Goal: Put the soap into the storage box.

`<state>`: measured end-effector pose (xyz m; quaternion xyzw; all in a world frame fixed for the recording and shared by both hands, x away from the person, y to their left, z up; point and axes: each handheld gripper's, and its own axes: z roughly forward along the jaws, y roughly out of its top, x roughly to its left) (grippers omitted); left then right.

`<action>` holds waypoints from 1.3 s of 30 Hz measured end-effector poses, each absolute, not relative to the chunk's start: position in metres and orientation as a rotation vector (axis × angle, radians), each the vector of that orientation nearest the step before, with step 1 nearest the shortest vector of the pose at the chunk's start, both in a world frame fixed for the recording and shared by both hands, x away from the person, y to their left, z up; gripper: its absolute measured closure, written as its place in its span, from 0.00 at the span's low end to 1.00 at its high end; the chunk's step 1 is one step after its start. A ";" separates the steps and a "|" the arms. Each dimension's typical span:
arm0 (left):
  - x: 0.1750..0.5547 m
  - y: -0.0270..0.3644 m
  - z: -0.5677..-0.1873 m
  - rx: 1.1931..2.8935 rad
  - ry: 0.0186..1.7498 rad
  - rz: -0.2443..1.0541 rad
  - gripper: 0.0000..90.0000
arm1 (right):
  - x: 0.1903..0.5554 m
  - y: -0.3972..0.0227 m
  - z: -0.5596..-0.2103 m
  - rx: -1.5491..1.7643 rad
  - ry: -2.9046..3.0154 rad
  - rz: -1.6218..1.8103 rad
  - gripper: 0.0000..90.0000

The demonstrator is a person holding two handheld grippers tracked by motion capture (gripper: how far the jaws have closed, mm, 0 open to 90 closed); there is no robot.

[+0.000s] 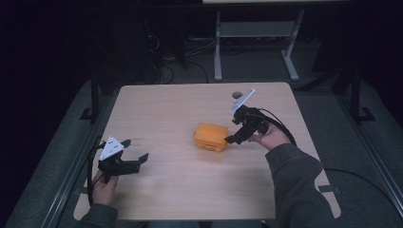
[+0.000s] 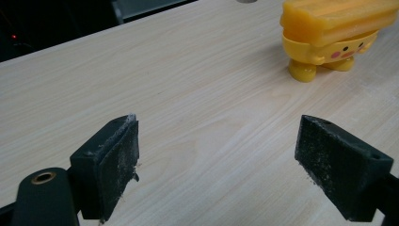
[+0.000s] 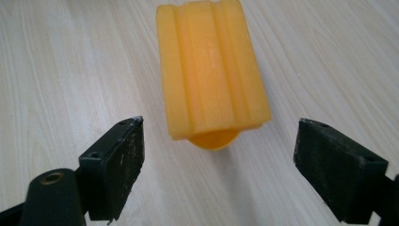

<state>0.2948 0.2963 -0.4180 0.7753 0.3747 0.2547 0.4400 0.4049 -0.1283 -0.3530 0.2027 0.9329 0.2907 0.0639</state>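
On the pale wooden table point(image 1: 180, 190) in a dark room, a yellow duck-shaped toy point(image 1: 211, 137) with a ribbed orange block on top stands near the middle. The right gripper point(image 1: 231, 138) is wide open just beside the toy, and the left gripper point(image 1: 135, 154) is also wide open, well apart from it. If the right jaws close only on the smooth block, I think the toy can slip or tip on its small feet.

A yellow toy point(image 1: 211, 137) stands on the wooden table point(image 1: 190, 104). The right gripper point(image 1: 234, 138) sits just right of the toy, jaws spread, tips close against its side. The left gripper point(image 1: 135, 151) hangs well left of the toy, jaws apart, over bare wood.
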 end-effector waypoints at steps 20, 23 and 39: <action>0.295 0.295 -0.419 1.932 0.932 0.633 0.15 | 0.387 -0.161 -0.358 0.680 2.778 0.920 0.18; 0.295 0.295 -0.419 1.932 0.933 0.634 0.15 | 0.385 -0.164 -0.359 0.698 2.777 0.922 0.18; 0.296 0.293 -0.420 1.943 0.932 0.630 0.15 | 0.369 -0.190 -0.374 0.783 2.761 0.949 0.18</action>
